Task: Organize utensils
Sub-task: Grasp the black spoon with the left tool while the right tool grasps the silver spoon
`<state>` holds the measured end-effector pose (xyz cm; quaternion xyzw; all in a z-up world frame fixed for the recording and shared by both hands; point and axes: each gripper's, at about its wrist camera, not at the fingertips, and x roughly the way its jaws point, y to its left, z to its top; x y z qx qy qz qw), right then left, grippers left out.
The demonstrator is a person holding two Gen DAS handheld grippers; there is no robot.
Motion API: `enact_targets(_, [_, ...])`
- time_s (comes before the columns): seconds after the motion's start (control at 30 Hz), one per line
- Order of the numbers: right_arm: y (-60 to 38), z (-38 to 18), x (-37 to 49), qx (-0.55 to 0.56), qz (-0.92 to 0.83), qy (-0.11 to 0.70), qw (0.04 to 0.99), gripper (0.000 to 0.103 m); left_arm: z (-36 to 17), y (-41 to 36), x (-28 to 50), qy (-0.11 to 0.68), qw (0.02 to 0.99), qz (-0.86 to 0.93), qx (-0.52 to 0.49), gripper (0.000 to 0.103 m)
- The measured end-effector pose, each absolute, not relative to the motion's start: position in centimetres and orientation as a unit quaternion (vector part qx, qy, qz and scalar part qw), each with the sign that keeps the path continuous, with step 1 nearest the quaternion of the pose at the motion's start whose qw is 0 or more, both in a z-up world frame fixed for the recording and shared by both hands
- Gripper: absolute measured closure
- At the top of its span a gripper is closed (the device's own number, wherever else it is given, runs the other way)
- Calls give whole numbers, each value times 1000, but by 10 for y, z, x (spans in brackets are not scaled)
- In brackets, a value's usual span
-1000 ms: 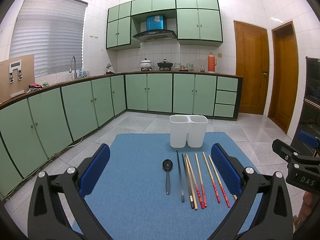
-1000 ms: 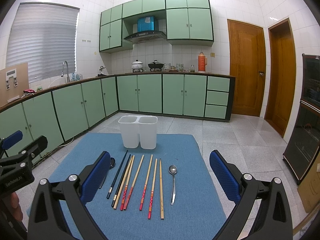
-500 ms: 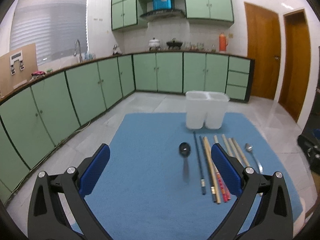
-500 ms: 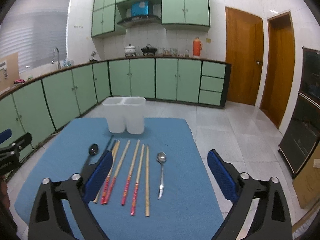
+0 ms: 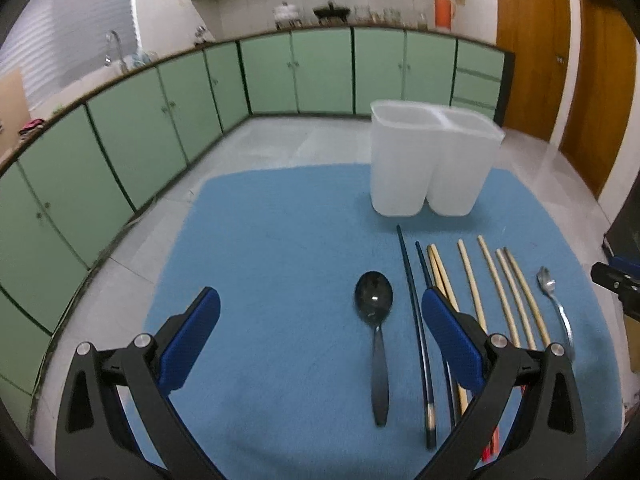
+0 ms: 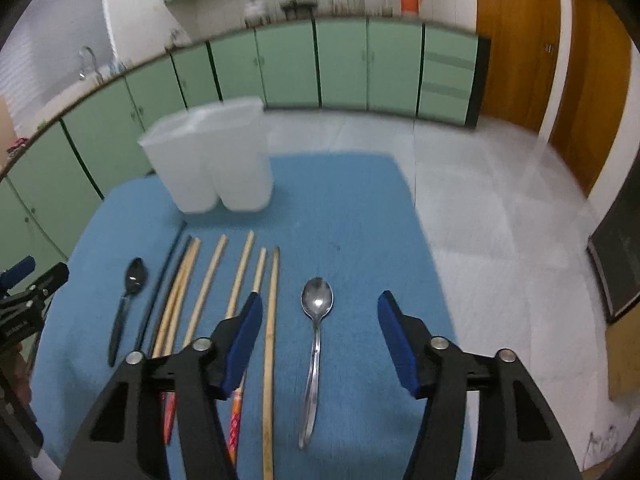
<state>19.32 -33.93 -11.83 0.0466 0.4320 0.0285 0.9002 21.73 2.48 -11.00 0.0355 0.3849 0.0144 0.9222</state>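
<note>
A blue mat [image 5: 288, 264] covers the table, and on it, toward the upper right of the left wrist view, stands a white two-compartment holder [image 5: 430, 164], both compartments showing nothing inside from here. Below the holder the utensils lie in a row, handles toward the camera: a black spoon [image 5: 376, 320] at centre, a dark chopstick [image 5: 414, 320] just right of it, then pale wooden chopsticks [image 5: 472, 292] side by side, and a metal spoon [image 5: 556, 308] at the far right. The left claw [image 5: 320, 340] hangs above the mat with its blue pads wide apart; the black spoon lies in the gap between them, untouched. In the right wrist view, the right claw [image 6: 320, 344] is closing, its pads not yet pressing on anything; the metal spoon [image 6: 316, 340] lies on the mat between them, bowl toward the holder [image 6: 212, 160] in the upper left of the frame. A long plain chopstick [image 6: 270, 340] runs just beside the left pad. The other claw's black frame shows at the left edge.
</note>
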Motion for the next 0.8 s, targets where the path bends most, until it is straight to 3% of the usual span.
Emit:
enact_targets(0.37, [-338,-163,242,64,31,504,861,48,-158,6,270,452,891,-4,40,10])
enact_targets(0.53, [-342,-174,251,69,29,520,851,53,-172,7,280,472,881,-11,33,21])
enact_targets(0.8, [-337,-178,258,55,25,524,849,56,-187,11,286,484,874,-19,20,23])
